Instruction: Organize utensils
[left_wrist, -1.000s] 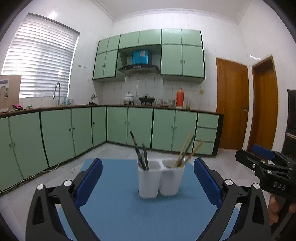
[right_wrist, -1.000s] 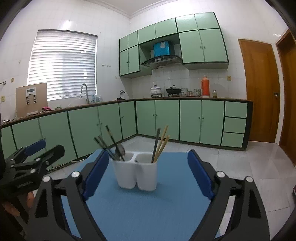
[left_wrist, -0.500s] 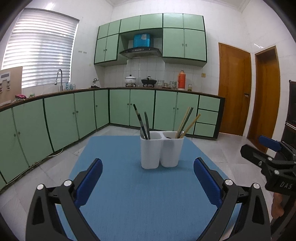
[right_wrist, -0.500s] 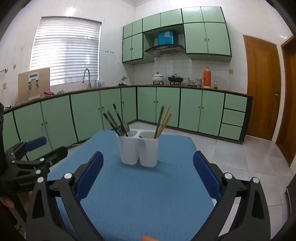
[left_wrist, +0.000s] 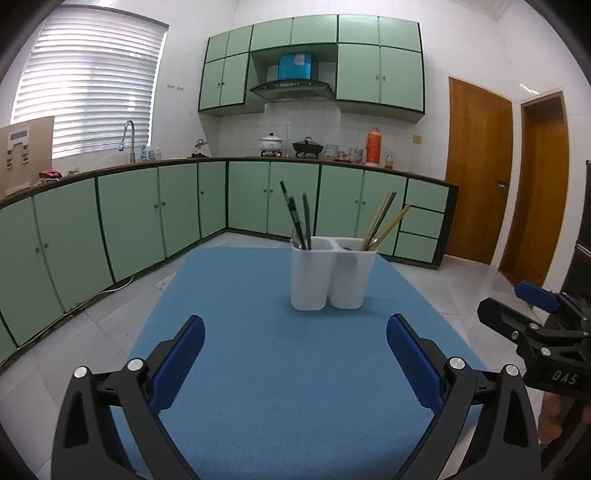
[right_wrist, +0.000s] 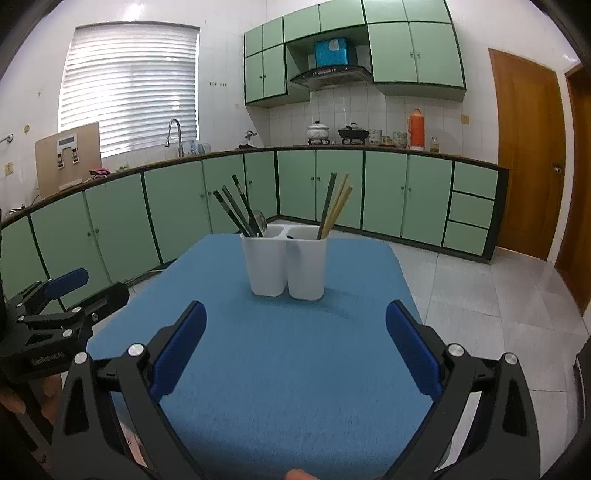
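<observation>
A white two-compartment holder (left_wrist: 333, 275) stands on the blue counter (left_wrist: 258, 369), at twelve o'clock from both claws and well apart from them. Its left compartment holds dark chopsticks (left_wrist: 295, 218) and a spoon (right_wrist: 259, 220); its right holds bamboo chopsticks (left_wrist: 384, 221), with one dark stick among them. The left claw (left_wrist: 295, 365) and the right claw (right_wrist: 295, 354) are both released — spread wide, nothing between the pads. The step in hand is probably the approach. To do it well, one claw should come in above the rim, single out one stick near its top, and pinch squarely — the other claw may steady the holder.
</observation>
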